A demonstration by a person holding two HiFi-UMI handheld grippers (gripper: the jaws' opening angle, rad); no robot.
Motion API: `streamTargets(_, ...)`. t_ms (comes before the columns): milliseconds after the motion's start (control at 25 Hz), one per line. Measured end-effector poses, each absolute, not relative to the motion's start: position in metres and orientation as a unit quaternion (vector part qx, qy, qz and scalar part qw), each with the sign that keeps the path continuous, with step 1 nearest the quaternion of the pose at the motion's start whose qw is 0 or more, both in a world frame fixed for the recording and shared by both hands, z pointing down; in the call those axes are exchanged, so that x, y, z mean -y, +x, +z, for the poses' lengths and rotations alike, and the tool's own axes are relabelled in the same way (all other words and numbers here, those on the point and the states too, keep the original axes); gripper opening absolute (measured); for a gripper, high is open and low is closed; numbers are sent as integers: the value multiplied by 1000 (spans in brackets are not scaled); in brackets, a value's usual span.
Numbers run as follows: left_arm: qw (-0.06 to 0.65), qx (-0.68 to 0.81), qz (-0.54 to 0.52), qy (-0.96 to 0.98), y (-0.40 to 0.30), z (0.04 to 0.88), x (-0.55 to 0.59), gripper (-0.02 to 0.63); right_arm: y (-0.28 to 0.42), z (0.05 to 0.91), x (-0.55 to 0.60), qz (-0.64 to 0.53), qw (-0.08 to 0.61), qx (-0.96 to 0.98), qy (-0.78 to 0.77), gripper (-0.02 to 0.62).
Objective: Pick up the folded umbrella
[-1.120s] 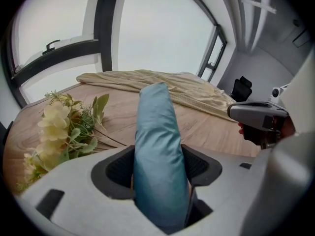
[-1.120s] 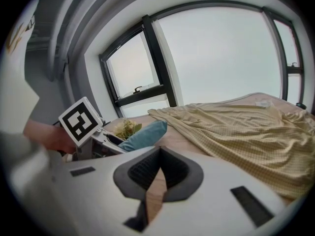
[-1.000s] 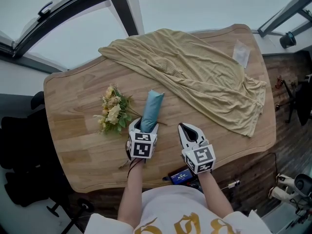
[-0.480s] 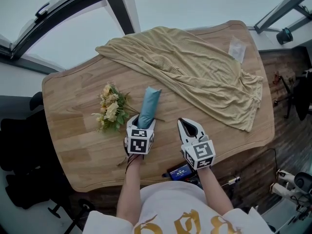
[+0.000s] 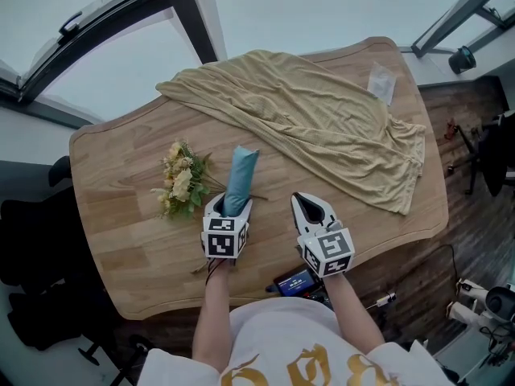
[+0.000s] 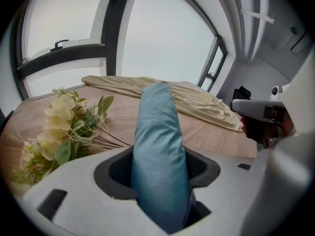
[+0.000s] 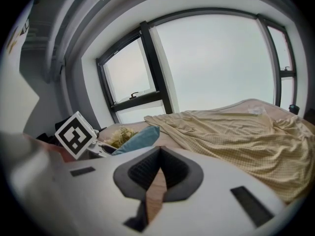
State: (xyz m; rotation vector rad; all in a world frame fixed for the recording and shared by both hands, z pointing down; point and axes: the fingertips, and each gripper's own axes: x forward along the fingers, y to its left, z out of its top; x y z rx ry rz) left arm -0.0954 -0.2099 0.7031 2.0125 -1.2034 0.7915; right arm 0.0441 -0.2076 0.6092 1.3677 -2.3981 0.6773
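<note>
Left gripper (image 5: 226, 209) straddles the near end of the umbrella (image 5: 239, 175), jaws wide and just closing in, pads seemingly not yet biting. Right gripper (image 5: 306, 204) hovers, pinched together, empty. The umbrella lies on the table (image 5: 121, 215); it looks light and slippery-sleeved, so squeeze the firm core. Flowers (image 5: 181, 183) sit beside it, cloth (image 5: 322, 119) beyond.

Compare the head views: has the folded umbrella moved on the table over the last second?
No. The folded umbrella still lies just right of the bouquet, its tip short of the cloth.
</note>
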Motion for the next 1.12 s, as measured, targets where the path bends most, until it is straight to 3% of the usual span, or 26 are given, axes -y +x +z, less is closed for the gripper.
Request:
streamTargets(520,296,490,234,786,-102,655,208,270,39,581,200,220,124,841,479,11)
streamTargets(1120,253,504,172,808,-110,601,189,270,40,565,185,176,152,843,485,11)
